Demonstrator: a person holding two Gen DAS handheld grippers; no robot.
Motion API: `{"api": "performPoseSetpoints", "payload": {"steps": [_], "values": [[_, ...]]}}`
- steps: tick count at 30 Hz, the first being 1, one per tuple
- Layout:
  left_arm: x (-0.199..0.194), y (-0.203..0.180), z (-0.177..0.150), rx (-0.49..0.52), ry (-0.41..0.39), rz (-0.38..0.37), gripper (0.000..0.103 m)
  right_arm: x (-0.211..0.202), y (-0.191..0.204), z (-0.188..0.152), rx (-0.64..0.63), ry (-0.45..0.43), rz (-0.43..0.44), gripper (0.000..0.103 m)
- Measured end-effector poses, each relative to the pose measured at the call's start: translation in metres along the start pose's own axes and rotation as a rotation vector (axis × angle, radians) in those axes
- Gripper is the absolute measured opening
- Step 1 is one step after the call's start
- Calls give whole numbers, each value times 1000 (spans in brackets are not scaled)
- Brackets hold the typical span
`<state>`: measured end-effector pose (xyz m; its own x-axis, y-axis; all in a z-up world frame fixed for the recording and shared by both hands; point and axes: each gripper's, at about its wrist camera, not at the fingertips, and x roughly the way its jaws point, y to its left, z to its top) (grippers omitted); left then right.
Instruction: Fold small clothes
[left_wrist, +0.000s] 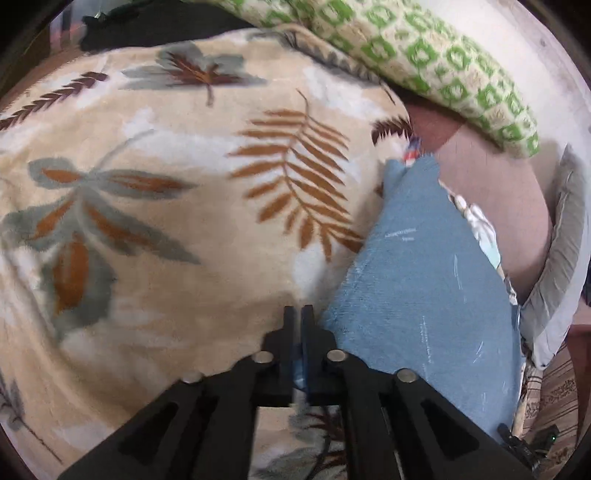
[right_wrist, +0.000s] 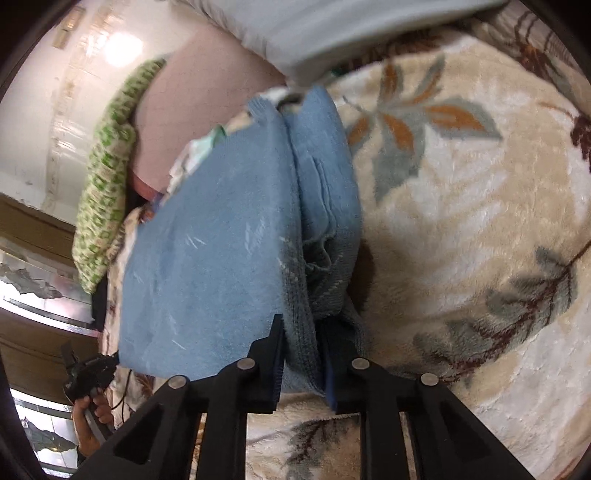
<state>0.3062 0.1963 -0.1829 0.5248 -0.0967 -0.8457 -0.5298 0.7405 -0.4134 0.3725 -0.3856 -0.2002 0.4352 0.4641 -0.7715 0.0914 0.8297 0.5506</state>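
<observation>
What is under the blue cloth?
The blue cloth lies on a fluffy blanket with leaf pictures. Bits of other fabric peek out at its far edge; the rest underneath is covered.

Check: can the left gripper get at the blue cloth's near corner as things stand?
Probably yes: the left gripper already seems shut on an edge of the blue cloth, nothing blocking it on the leaf-print blanket.

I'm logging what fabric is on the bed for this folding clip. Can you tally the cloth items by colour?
Blue: 1, the towel held by both grippers
Cream with leaf print: 1, the blanket underneath
Green and cream check: 1, the cloth at the far edge
Grey: 1, the cloth beside the towel
Total: 4
</observation>
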Motion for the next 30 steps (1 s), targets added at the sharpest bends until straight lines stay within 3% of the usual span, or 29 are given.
{"api": "performPoseSetpoints", "payload": {"steps": [1,2,4,7,9,12,16,19,20,21,22,23,26,30], "values": [[-4,7,-3,-11,-22,-4,43,-5,-2,-2,9,-15,-5,24],[-8,11,-6,-28,-43,-10,70,-13,-6,-5,28,-45,-26,42],[-14,21,-14,-69,-83,-31,76,-26,-14,-13,68,-105,-63,85],[-10,16,-16,-59,-89,-22,79,-32,-19,-15,90,-140,21,84],[-7,11,-17,-80,-90,-4,82,-28,-14,-5,67,-143,8,85],[-3,4,-22,-122,-58,-38,83,-9,-8,8,62,-73,-44,85],[2,-5,-27,-129,-54,-30,85,4,-3,-2,45,-28,-112,84],[7,-13,-27,-104,-59,13,85,12,-4,-9,61,-9,-68,83],[8,-18,-26,-84,-49,28,64,13,-3,-8,56,-2,-41,74],[10,-20,-25,-69,-32,20,10,17,-3,-7,67,17,-31,67],[14,-21,-23,-62,5,6,12,20,-2,-5,76,23,-41,44],[13,-19,-21,-76,5,3,11,24,-5,-4,99,39,-17,30],[10,-20,-17,-57,26,-2,11,25,-2,-5,119,42,9,23],[-6,-26,-12,-15,4,-30,10,18,10,1,102,36,28,20]]}}
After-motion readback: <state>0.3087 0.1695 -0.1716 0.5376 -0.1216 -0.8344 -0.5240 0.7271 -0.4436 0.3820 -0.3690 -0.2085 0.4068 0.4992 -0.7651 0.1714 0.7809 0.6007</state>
